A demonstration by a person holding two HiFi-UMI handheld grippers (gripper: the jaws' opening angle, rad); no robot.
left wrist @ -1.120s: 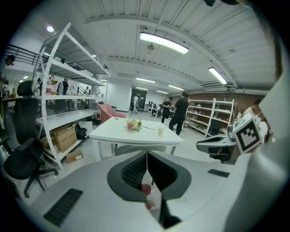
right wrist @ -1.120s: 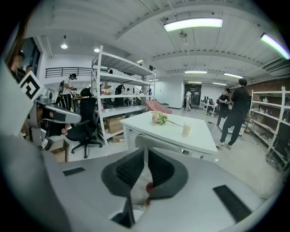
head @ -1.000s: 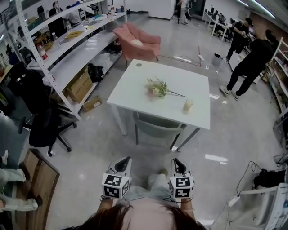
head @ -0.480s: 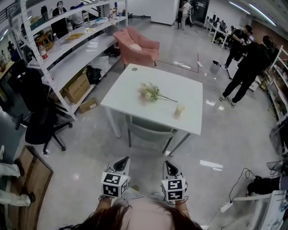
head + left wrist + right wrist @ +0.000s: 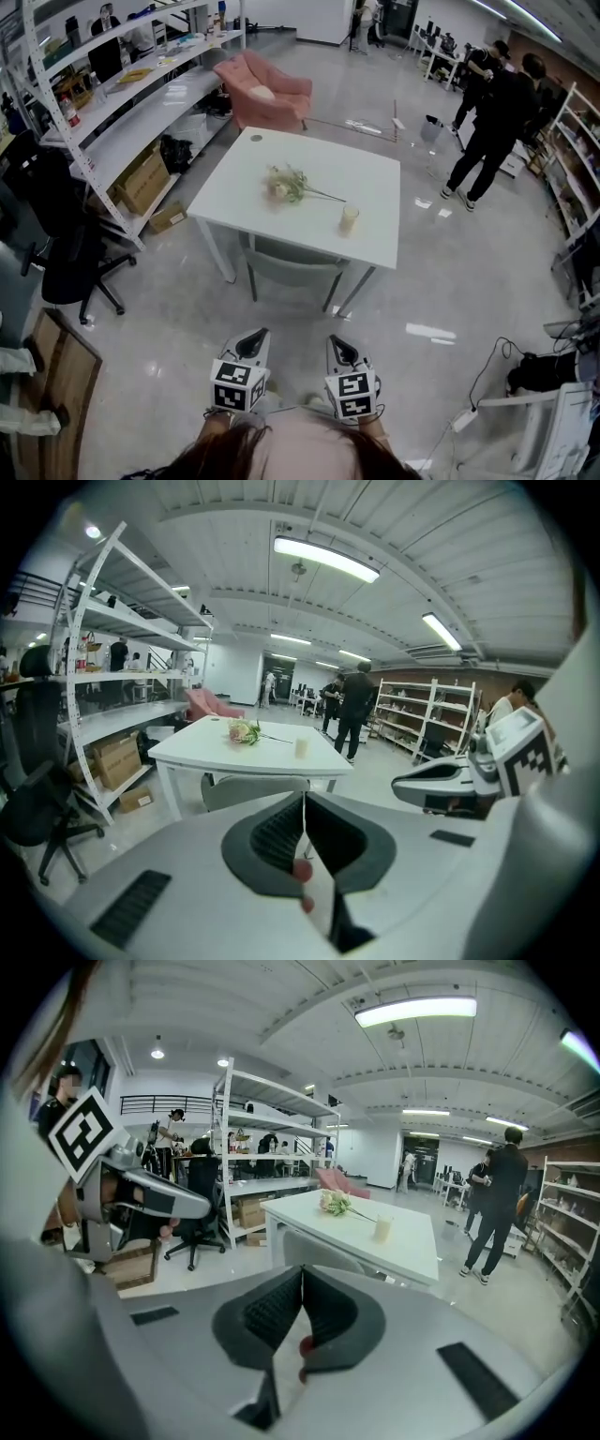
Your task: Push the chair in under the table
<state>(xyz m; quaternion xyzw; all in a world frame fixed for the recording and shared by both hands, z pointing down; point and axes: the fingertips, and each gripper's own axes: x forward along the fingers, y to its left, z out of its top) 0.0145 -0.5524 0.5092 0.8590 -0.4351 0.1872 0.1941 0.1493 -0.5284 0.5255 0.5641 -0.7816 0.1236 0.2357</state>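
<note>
A: What are the grippers doing?

B: You are holding the left gripper (image 5: 260, 334) clenched, its jaws pressing flat together with nothing between them. Your right gripper (image 5: 333, 340) is doing the same, closed on empty air. Both are pointing forward and somewhat down, side by side and near each other.

A: And the chair?

B: The pale grey-green chair with the curved backrest (image 5: 292, 266) is standing straight ahead of both grippers, well apart from them and roughly in line with the gap between them. It is sitting tucked under the near edge of the white square counter (image 5: 234, 187), with its backrest showing just outside that edge.

A: What is lying on the counter?

B: A small bunch of pale flowers with green stems (image 5: 286, 185) is lying near the middle, beyond the chair from your grippers. A small cream-coloured cup (image 5: 349, 218) is standing closer, ahead of the right gripper.

A: And around it?

B: Far ahead of the left gripper, past the counter, a pink upholstered armchair (image 5: 267, 86) is standing on the glossy grey floor (image 5: 187, 319). Off to that gripper's left, a black wheeled office chair (image 5: 66, 267) is sitting beside a white metal shelving rack (image 5: 141, 112). Far ahead and right of the right gripper, two people in black clothing (image 5: 492, 117) are standing.
</note>
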